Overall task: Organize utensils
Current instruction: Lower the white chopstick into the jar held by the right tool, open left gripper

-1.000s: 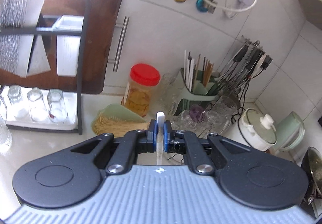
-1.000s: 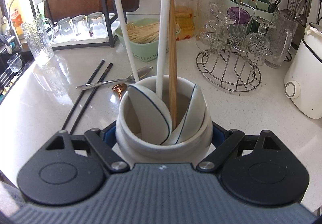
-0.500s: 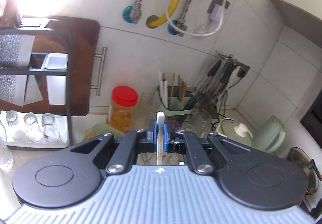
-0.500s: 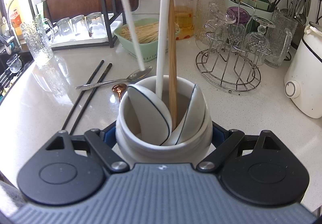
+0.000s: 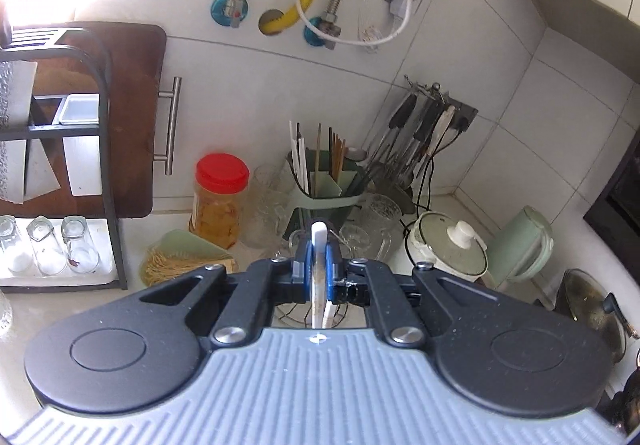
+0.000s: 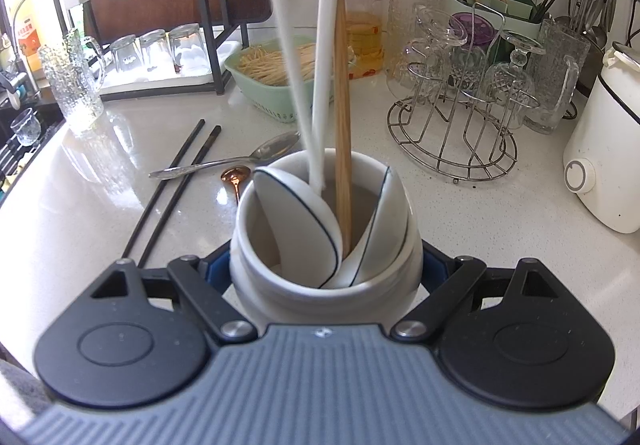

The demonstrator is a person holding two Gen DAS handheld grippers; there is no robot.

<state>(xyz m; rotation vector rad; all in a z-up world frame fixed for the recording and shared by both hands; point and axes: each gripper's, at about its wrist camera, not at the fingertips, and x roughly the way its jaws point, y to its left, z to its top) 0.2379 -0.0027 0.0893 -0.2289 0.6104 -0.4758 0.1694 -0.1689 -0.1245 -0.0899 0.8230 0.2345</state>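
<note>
- Two grips carry the risk here: the left gripper [image 5: 319,265] is pinched tight on a white chopstick [image 5: 319,245], and the right gripper [image 6: 326,269] is clamped round a white ceramic holder [image 6: 326,245] that sits on the worktop [image 6: 500,213].
- In the right wrist view the white chopstick shows as a blurred streak [image 6: 286,45] slanting from 12 o'clock down to the holder's mouth, its tip right at the rim. Because it looks to be moving, the tip could catch the rim or the white spoons [image 6: 304,221] leaning inside and skid out onto the worktop.
- Crowding is the next hazard: another white chopstick [image 6: 326,57] and a wooden pair [image 6: 342,105] already stand in the holder, so a slanted entry could lever them sideways or knock one out.
- A hard push at that angle might tip the holder; I judge the right gripper's hold is what prevents this, so it should not slacken early.
- If the left gripper lets go too high, the chopstick could bounce off the spoons instead of settling.
- Several pieces are not yet sorted at 10 o'clock of the holder: black chopsticks [image 6: 172,189], a silver spoon [image 6: 232,161] and a copper spoon [image 6: 236,177]. A falling stick could scatter them toward the worktop edge.
</note>
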